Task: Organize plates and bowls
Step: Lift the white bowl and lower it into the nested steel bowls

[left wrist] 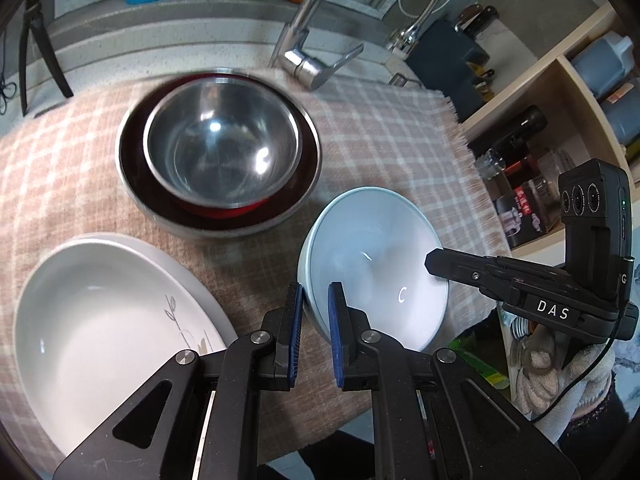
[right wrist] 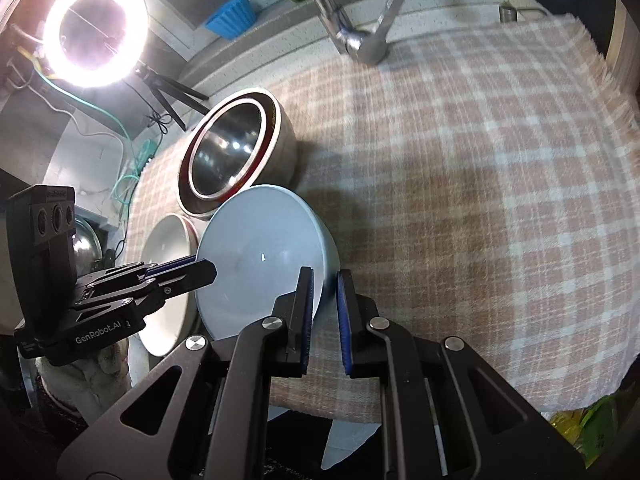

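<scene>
Pale bowl: a pale blue-white glazed ceramic bowl [left wrist: 372, 268], round with no long axis, mouth facing up; it sits at about 5 o'clock from the steel stack, near the front edge of the desk [left wrist: 400, 128], which is covered by a pink-and-white checked cloth.
Left gripper [left wrist: 315, 300]: black frame with blue pads; jaws drawn narrow and clamped on the bowl's rim at its 8 o'clock side, one pad inside, one outside.
Right gripper [right wrist: 325, 288]: same build; jaws narrow and pinching the opposite rim of the same bowl, at about its 3 o'clock in the left wrist view.
Bowl tilt: in the right wrist view the bowl appears tipped; whether its base touches the cloth cannot be told.
Steel stack: a small stainless steel bowl [left wrist: 222, 144] nested in a dark red bowl [left wrist: 224, 211], both inside a wider steel bowl [left wrist: 160, 212], mouths up, at 12 o'clock of the left gripper.
White plate: a shallow white ceramic plate with a leaf sprig [left wrist: 108, 320], at 9 o'clock of the pale bowl, just apart from it.
</scene>
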### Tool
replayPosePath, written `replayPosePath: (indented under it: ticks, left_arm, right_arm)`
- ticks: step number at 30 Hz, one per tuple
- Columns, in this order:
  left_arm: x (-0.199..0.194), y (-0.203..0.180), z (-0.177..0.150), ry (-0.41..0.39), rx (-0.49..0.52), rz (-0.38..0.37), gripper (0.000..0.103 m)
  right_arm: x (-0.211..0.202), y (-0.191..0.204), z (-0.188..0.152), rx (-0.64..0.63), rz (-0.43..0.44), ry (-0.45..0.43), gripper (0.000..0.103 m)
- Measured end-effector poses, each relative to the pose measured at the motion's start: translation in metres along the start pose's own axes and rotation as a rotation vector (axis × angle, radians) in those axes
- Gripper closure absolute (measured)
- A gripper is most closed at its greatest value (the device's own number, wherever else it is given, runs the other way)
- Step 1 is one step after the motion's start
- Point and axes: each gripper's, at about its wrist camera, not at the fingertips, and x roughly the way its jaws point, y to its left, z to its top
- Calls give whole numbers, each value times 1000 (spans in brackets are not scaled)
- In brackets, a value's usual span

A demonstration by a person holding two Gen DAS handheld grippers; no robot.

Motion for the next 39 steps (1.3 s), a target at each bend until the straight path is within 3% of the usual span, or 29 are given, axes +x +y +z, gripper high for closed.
replayPosePath:
  ticks: [10, 21, 29, 39]
  left_arm:
    - [-32, 4, 24, -76, 6, -1, 92]
    - [-49, 35, 59, -124, -31, 38, 92]
    - [-43, 64, 77, -110, -80, 36, 92]
    - [-23, 74, 82, -65, -64, 79, 92]
  right_arm:
    - [-26, 31, 31, -53, 19, -65, 91]
    - [-15, 73, 75, -130, 14, -95, 91]
    - [14, 85, 97, -134, 8, -65, 91]
    - [46, 80, 106, -118, -24, -19, 91]
